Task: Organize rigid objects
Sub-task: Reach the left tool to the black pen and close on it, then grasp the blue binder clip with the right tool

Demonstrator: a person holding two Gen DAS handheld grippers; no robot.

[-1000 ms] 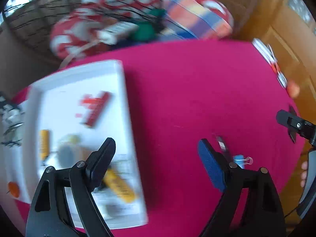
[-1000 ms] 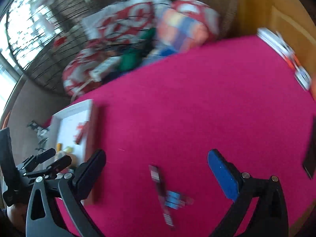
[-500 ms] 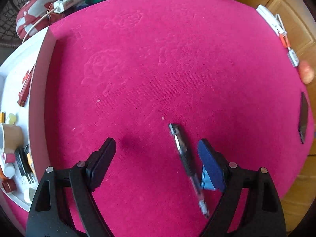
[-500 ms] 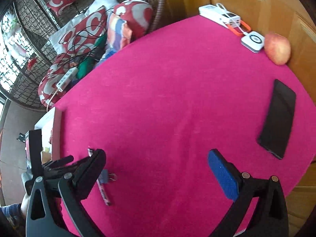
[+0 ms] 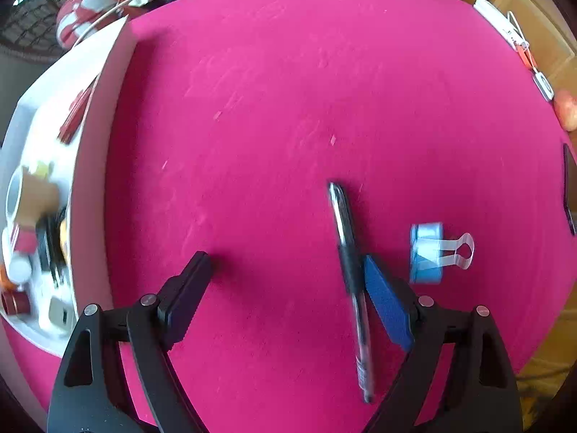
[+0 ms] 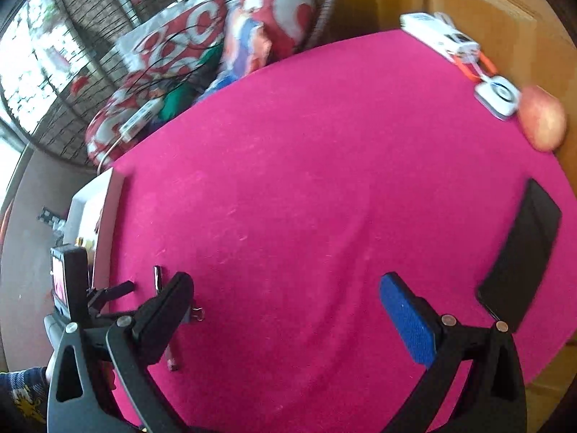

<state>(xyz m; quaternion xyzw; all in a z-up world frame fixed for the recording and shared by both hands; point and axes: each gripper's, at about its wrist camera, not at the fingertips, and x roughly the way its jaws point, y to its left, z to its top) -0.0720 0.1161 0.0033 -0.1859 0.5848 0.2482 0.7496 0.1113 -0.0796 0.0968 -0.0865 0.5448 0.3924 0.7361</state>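
Left gripper (image 5: 285, 281) released, now straddling the slim black-grip pen (image 5: 348, 259) | right gripper (image 6: 285, 310) released, idle | pickup imminent, probably.

Tray (image 5: 90, 115) contents blurred, unidentifiable. Phone (image 5: 569, 187) cut off at frame edge. Pen (image 6: 157, 281) mostly hidden behind right tongs (image 6: 285, 310).

A table covered in a magenta cloth (image 5: 288, 108) is shown. At its left edge a white tray (image 5: 97, 115) of small items is set. Near the front, a black pen (image 5: 348, 263) is laid lengthwise, with a blue binder clip (image 5: 427, 254) just beside it on the right. Along the right side a black phone (image 6: 523, 259) is placed; farther back an apple (image 6: 542, 122), a white square device (image 6: 497, 95) and a white power bank (image 6: 438, 36) are seen.
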